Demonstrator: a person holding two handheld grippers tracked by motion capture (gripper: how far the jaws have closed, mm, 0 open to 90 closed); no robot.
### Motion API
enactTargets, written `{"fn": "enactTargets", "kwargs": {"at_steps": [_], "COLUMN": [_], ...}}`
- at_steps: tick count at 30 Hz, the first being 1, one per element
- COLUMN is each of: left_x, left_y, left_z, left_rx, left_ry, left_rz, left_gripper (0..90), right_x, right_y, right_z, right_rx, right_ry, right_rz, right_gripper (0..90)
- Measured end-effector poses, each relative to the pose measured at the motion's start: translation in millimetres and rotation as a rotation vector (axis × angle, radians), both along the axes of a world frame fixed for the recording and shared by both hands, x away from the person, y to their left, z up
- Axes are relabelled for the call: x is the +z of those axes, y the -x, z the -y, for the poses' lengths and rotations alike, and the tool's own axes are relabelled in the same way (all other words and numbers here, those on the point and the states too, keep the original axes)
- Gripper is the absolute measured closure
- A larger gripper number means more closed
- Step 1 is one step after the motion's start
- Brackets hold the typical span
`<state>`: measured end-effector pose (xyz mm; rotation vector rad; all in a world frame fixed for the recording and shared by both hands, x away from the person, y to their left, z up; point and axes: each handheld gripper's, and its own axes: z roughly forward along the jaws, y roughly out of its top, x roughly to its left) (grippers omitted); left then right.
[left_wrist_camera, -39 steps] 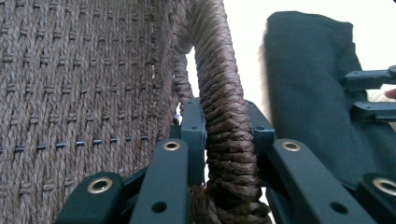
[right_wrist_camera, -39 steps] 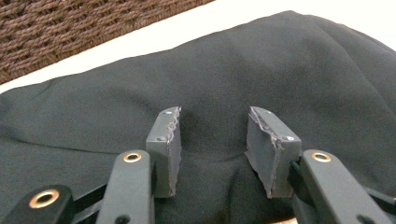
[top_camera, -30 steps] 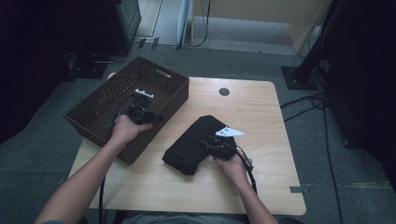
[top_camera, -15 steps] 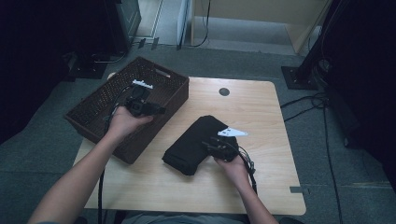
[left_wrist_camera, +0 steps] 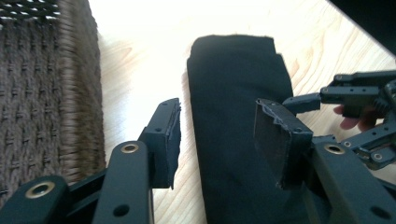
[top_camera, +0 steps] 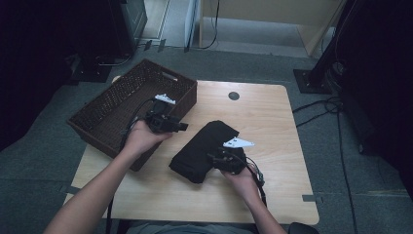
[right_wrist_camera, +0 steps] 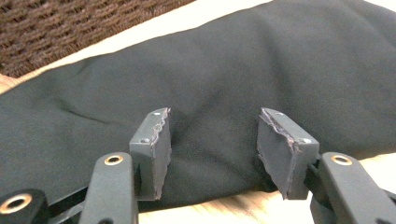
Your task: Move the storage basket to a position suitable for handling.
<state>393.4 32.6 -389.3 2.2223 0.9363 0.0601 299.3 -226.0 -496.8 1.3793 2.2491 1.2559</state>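
Left gripper [top_camera: 181, 126] has swung from basket [top_camera: 104, 109] toward cloth [top_camera: 202, 148], opening.

It looked like a lab: a small wooden bench [top_camera: 272, 112] on grey carpet, ringed by dark equipment stands [top_camera: 336, 63] and loose cables [top_camera: 336, 105].

Black claws [left_wrist_camera: 219, 140] (brass rivets), bare forearms

My matt black plastic jaws with worn, rough-edged pads [right_wrist_camera: 280, 154] face a smooth, matt black folded cloth [top_camera: 204, 151] on a pale, lightly glossy wooden table [top_camera: 272, 122] beside a coarse, dark brown woven wicker basket [top_camera: 104, 114].
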Motion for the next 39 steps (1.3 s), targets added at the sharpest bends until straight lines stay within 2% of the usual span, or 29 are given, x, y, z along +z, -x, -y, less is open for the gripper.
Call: {"fn": "enactTargets", "kwargs": {"at_steps": [8, 12, 18, 22, 27, 33, 39], "left_x": [-17.1, -26.0, -37.3, -46.7, -57.9, -67.3, -74.0], "left_y": [5.9, 7.6, 8.8, 6.6, 2.3, -3.0, -7.9], "left_z": [20.4, 29.7, 36.7, 38.2, 41.4, 47.6, 49.7], "left_rx": [-0.019, -0.035, -0.038, -0.026, -0.012, -0.016, -0.022], "left_ry": [-0.014, -0.028, -0.021, -0.018, -0.046, -0.061, -0.051], "left_rz": [-0.025, -0.034, -0.042, -0.054, -0.05, -0.066, -0.074], "left_gripper": [48.5, 47.7, 46.1, 45.2, 44.0, 42.0, 40.8], "right_x": [-4.8, -7.7, -12.9, -16.9, -15.6, -14.4, -15.8], "right_y": [-4.2, -6.3, -12.8, -19.7, -19.7, -13.8, -10.7], "right_z": [1.0, 2.0, 4.7, 8.0, 8.0, 9.8, 9.5], "right_rx": [0.014, 0.02, 0.004, -0.012, -0.018, -0.025, -0.023], "right_ry": [0.011, 0.03, 0.048, 0.03, 0.024, 0.024, 0.016], "right_rz": [-0.006, 0.018, 0.062, 0.075, 0.07, 0.05, 0.045], "right_gripper": [48.2, 49.1, 48.4, 47.4, 46.4, 45.3, 45.0]}}
